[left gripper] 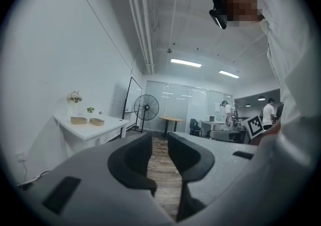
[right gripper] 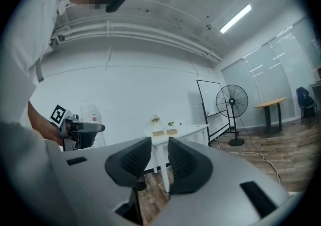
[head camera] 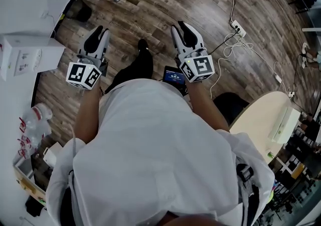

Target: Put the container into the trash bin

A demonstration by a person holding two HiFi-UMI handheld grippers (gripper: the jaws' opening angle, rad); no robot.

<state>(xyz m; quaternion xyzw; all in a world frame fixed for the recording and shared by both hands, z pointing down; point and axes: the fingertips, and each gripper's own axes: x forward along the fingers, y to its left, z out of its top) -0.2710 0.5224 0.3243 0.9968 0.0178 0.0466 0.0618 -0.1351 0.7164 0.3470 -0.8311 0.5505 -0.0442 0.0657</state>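
Both grippers are held out level in front of the person, over the wood floor. In the head view my left gripper and my right gripper point away from the body. The left gripper shows a gap between its jaws with only floor behind it. The right gripper also stands open and holds nothing. Two brown containers sit far off on a white table, beside a small plant; the containers also show in the right gripper view. No trash bin can be clearly made out.
A dark object lies on the floor by the white table's leg. A standing fan and a round table are farther back. Cables and a power strip cross the floor at right. A white box sits at left.
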